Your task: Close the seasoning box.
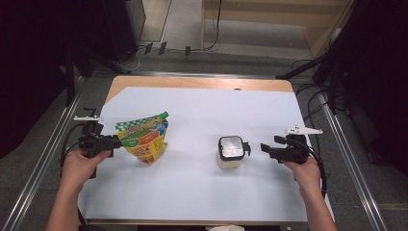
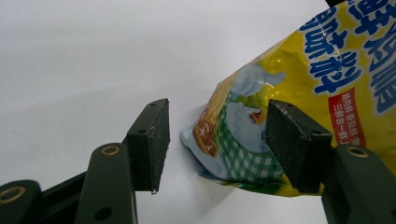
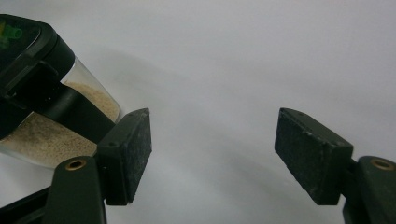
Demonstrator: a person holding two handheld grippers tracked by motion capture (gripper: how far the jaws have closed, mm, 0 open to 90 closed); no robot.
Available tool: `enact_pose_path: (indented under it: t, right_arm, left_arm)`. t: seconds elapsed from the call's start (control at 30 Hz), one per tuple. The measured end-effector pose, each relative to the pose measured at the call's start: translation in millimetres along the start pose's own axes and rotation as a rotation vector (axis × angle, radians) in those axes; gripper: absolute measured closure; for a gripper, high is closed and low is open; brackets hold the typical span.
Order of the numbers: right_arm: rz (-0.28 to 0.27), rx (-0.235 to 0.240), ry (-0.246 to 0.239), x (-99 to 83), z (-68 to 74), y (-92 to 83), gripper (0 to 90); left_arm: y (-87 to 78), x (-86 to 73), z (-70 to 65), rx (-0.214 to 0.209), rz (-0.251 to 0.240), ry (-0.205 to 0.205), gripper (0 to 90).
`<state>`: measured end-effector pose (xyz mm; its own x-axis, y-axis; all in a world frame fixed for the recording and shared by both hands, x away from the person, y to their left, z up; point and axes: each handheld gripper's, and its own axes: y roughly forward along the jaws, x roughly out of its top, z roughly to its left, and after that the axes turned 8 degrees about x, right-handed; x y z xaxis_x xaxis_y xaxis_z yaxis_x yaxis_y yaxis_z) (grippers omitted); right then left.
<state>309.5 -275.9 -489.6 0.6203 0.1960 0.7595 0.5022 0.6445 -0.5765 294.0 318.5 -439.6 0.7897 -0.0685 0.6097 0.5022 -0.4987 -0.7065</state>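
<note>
At the left of the high view, the left tool is held level by the person's left hand, its tips pointing toward the middle of the frame and right at the near edge of the yellow snack bag. The bag stands upright on the white sheet over the desk, its green-topped seal leaning toward the upper right. In the left gripper view the tool's jaws stand apart: one pad has bare sheet beside it, the other overlaps the bag's lower corner in the picture, and I cannot tell whether it touches. Nothing is squeezed. The bag lies just ahead of that tool and slightly to one side, so I judge a short push forward would put the corner between the pads.

Further right, just past centre, sits a small clear jar of pale powder with a dark lid. The right tool, in the right hand, points back toward it from the right with a small gap between, jaws spread and empty. In the right gripper view the jar sits off to the upper left of the jaws, not between them.
</note>
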Motion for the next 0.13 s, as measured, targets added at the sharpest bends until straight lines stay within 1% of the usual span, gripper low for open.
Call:
enact_pose_path:
  t: [0.13]
  right_arm:
    - [0.005,0.0,-0.006,-0.2,-0.1,1.0,28.5]
  left_arm:
    - [-1.1,-0.2,1.3,0.002,-0.003,-0.004,40.6]
